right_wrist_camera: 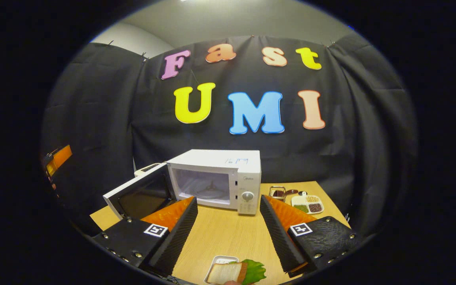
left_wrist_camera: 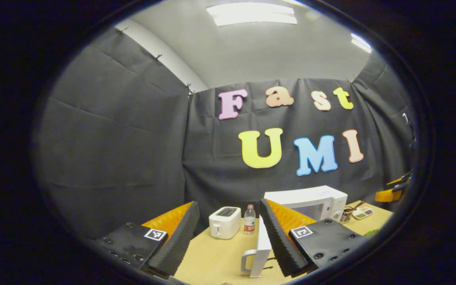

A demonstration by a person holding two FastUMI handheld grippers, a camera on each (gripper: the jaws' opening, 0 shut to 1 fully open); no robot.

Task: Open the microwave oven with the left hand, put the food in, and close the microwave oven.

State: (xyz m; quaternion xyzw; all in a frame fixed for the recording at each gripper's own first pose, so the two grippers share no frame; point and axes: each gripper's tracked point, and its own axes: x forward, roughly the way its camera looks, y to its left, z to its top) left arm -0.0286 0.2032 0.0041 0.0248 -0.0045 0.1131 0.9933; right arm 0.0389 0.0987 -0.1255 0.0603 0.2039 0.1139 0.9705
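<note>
The white microwave [right_wrist_camera: 247, 174] stands at the back of the wooden table with its door [right_wrist_camera: 139, 196] swung wide open to the left, so the glass turntable [right_wrist_camera: 208, 192] inside is visible. A sandwich with lettuce [right_wrist_camera: 236, 272] lies in a small white tray at the table's front edge, low between the fingers of my right gripper [right_wrist_camera: 228, 198], which is open and empty. My left gripper [left_wrist_camera: 228, 202] is also open and empty. The edge of the open door and its handle [left_wrist_camera: 248, 257] sit just inside its right finger [left_wrist_camera: 279, 233]. The microwave body [left_wrist_camera: 311, 200] is behind.
A white toaster [left_wrist_camera: 225, 221] and a small water bottle [left_wrist_camera: 249, 223] stand left of the microwave. Right of the microwave are a divided condiment dish [right_wrist_camera: 309, 204] and a small metal holder [right_wrist_camera: 277, 192]. Black cloth walls close in the table [right_wrist_camera: 228, 233].
</note>
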